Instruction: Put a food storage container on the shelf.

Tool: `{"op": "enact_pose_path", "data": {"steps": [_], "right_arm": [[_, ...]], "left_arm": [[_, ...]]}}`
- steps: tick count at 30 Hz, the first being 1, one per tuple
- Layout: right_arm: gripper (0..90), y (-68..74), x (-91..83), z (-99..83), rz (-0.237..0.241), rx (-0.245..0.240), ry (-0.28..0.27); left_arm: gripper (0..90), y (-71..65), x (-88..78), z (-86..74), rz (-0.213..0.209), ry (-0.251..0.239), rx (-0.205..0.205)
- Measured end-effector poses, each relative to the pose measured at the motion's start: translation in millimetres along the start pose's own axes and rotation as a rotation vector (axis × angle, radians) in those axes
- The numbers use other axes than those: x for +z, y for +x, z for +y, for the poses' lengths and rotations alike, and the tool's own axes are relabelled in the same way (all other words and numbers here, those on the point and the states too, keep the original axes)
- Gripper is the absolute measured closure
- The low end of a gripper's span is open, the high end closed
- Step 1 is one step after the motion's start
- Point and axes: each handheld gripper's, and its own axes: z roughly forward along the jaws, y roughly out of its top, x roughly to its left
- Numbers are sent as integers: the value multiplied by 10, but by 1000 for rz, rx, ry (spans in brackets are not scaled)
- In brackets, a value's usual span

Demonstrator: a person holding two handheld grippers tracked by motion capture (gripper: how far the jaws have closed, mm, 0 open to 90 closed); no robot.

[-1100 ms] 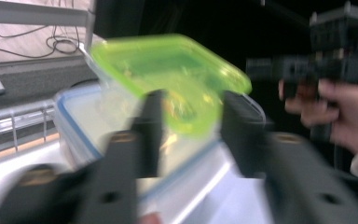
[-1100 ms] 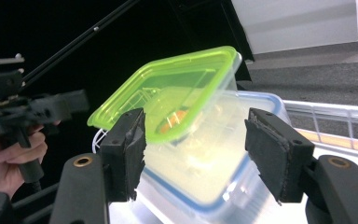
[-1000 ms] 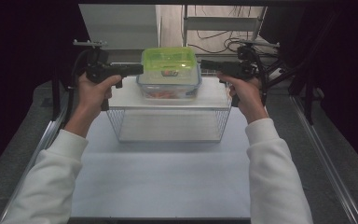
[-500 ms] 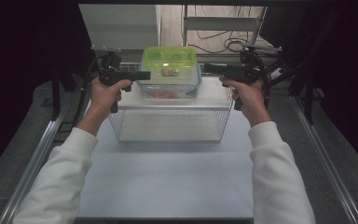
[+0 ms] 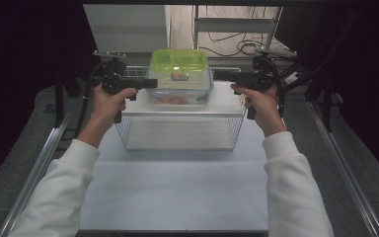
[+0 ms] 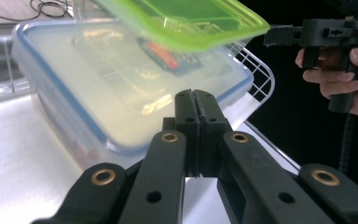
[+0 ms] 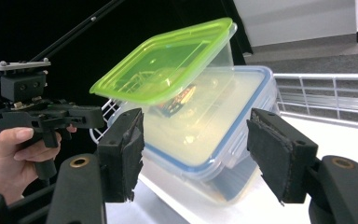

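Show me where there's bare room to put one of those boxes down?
The white table sheet between the two sleeves, in front of the white wire rack, is bare. The rack's front strip is narrow. Its back is crowded: the green-lidded clear box sits on the blue-rimmed clear box, claws flanking them.

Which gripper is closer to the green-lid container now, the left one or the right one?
Left. The left gripper, fingers shut, has its tip at the left edge of the green-lid container. The right gripper, fingers open, stays off its right side with a small gap.
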Motion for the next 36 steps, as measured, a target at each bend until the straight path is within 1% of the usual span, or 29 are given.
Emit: {"op": "enact_pose_path", "data": {"steps": [1,2,3,5,6,7,8,9,10,11,12,13,14,15,16,17,18,19,20,24,26,27,28,29,30,31,32,35,36], "right_arm": [[361,-6,-12,-22,2,-2,2],[358,-22,-38,-76,6,-8,9],[358,-22,-38,-76,6,-8,9],[356,-38,-91,-163,13,-21,22],[355,-49,-118,-207,16,-33,22],[355,-57,-187,-304,25,-38,31],[355,-57,-187,-304,25,-38,31],[355,-62,-211,-343,29,-41,33],[355,-74,-280,-450,33,-49,37],[355,-80,-317,-507,29,-60,39],[355,-80,-317,-507,29,-60,39],[355,-98,-389,-651,36,-79,47],[355,-98,-389,-651,36,-79,47],[355,-128,-440,-799,46,-84,60],[355,-128,-440,-799,46,-84,60],[355,-159,-473,-936,57,-84,80],[355,-159,-473,-936,57,-84,80],[355,-206,-503,-1110,70,-82,98],[355,-206,-503,-1110,70,-82,98],[353,-270,-537,-1369,65,-85,140],[353,-287,-545,-1485,63,-83,160],[354,-308,-539,-1612,72,-78,183],[354,-308,-539,-1612,72,-78,183],[353,-326,-525,-1734,74,-76,203],[353,-326,-525,-1734,74,-76,203],[353,-338,-513,-1843,77,-73,223],[353,-338,-513,-1843,77,-73,223],[354,-348,-478,-1987,74,-75,243],[354,-350,-463,-2041,69,-80,252]], "left_arm": [[893,-15,-27,-40,-9,-8,-9],[886,-52,-72,-124,-28,-8,-5],[875,-52,-72,-124,-28,-8,-5],[854,-102,-136,-251,-22,-4,7],[836,-109,-170,-314,-31,-7,-1],[786,-112,-204,-378,-38,-8,-9],[786,-109,-227,-425,-43,-8,-15],[747,-100,-265,-510,-50,-8,-28],[668,-96,-286,-563,-49,-11,-38],[625,-92,-315,-633,-39,-12,-42],[625,-86,-338,-704,-33,-11,-45],[487,-62,-368,-848,-42,7,-61],[462,-62,-368,-848,-42,7,-61],[426,-56,-382,-996,-33,31,-58],[404,-56,-382,-996,-33,31,-58],[378,-57,-387,-1069,-16,41,-47],[378,-61,-390,-1142,-2,50,-46],[347,-57,-388,-1228,-4,58,-41],[347,-57,-385,-1277,-2,65,-38],[317,-79,-338,-1522,18,98,-14],[312,-93,-299,-1631,21,118,-1],[309,-99,-274,-1687,17,131,1],[309,-102,-253,-1728,11,144,3],[302,-106,-222,-1794,10,162,7],[302,-108,-207,-1831,11,169,9],[301,-106,-184,-1890,14,179,12],[301,-100,-171,-1922,13,187,14],[300,-77,-132,-2040,10,204,4],[298,-71,-119,-2085,18,211,7]]}}
